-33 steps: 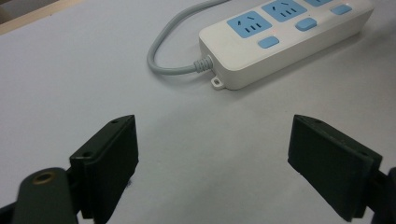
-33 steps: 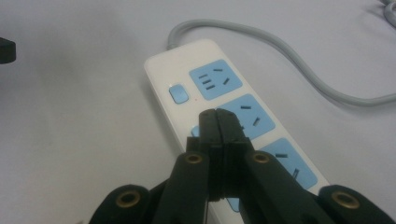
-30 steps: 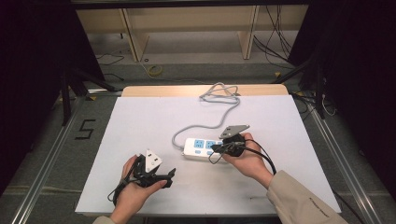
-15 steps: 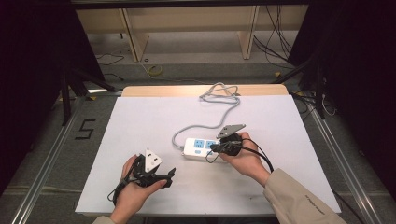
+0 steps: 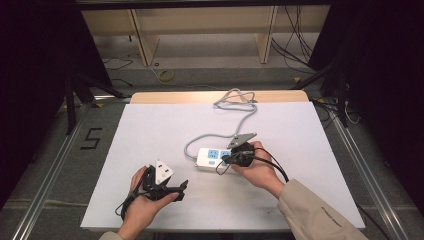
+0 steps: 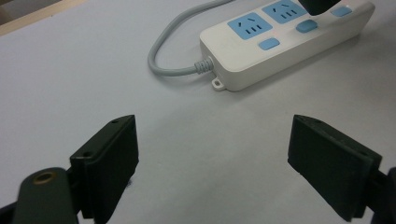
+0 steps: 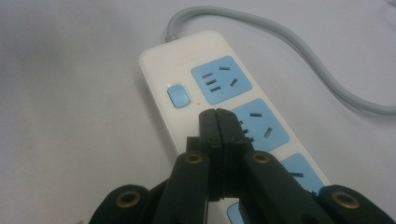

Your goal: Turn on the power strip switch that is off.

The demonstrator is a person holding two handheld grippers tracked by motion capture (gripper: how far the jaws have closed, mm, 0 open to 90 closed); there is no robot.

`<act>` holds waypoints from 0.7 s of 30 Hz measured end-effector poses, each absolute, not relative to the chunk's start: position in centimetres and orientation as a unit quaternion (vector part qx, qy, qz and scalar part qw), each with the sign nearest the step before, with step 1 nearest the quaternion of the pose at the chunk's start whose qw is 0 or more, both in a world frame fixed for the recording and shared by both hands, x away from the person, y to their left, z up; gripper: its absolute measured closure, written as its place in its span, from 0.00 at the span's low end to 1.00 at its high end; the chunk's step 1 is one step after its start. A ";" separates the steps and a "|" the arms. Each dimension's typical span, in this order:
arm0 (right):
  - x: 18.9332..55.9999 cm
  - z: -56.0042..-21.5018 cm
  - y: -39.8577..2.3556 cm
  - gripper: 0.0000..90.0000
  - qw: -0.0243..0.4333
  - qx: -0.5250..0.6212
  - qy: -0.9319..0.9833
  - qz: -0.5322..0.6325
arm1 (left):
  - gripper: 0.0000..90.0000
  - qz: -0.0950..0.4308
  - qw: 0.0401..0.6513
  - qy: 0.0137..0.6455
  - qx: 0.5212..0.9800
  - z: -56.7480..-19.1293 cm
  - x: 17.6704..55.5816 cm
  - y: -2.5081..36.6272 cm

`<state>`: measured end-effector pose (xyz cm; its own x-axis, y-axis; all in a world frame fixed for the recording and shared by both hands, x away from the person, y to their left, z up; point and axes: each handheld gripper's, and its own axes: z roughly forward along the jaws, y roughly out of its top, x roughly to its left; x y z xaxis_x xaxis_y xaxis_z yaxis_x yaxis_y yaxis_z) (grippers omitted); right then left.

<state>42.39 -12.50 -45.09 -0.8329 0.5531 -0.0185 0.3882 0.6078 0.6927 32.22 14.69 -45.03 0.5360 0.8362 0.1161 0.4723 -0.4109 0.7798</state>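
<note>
- So there's a white table (image 5: 150,130) and a person is working at it from the near side, 1 gripper in each hand.
- The power strip (image 5: 214,159) is lying flat near the middle of the table, white with blue sockets and small blue switches; its grey cord (image 5: 239,107) is running off toward the far edge and bunching up there.
- The right hand (image 5: 257,167) is coming in at an angle from the bottom right, beige sleeve (image 5: 320,215) on the forearm, wrist cocked toward the strip.
- The right gripper (image 5: 229,159) is pointing left and sitting right over the strip's near end; in the right gripper view its jaws are pressed flat together with nothing between them, tips (image 7: 217,122) hovering over the strip's top beside the 2nd socket (image 7: 257,125). Can't tell if they're actually touching the plastic.
- The left hand (image 5: 145,197) is resting low at the front left of the table, palm wrapped around its tool, well apart from the strip.
- The left gripper (image 5: 180,187) is aiming right, toward the strip; its own view is showing the jaws spread wide, empty, just bare table between them, with the strip's cord end (image 6: 205,65) lying farther ahead.
</note>
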 end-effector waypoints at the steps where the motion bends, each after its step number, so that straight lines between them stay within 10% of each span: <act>1: 42.4 -45.1 -12.5 1.00 0.116 0.265 0.889 0.355 | 0.18 0.255 0.357 0.409 0.800 -45.0 32.2 14.7; 21: 42.8 -45.1 -11.8 1.00 0.114 0.276 0.896 0.329 | 0.18 0.253 0.357 0.408 0.801 -45.1 32.2 14.6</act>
